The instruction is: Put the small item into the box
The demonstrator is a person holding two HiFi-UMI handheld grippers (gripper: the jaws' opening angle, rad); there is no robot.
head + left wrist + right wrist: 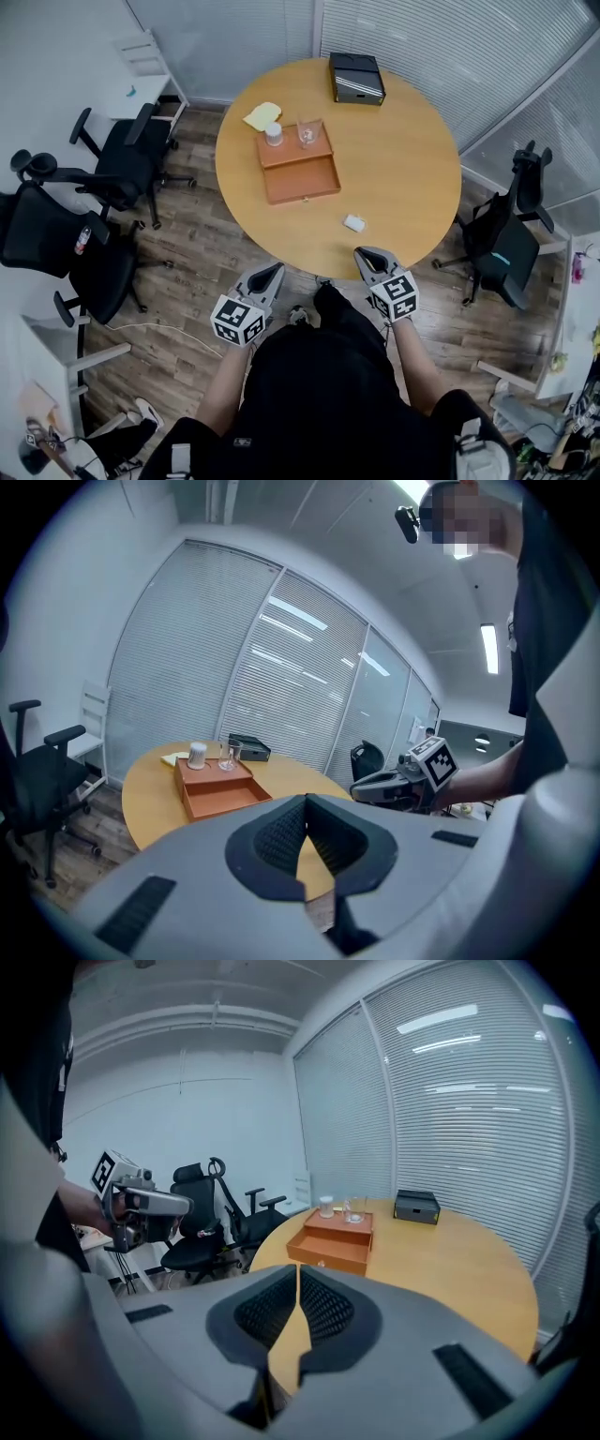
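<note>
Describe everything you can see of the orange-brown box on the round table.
The box is orange-brown with a smooth matte surface, low and rectangular. Its drawer is pulled out toward the person, looks empty, and has a small pale knob on its front. A white jar and a clear glass stand on its flat top. It sits flat on the round wooden table, left of centre.
</note>
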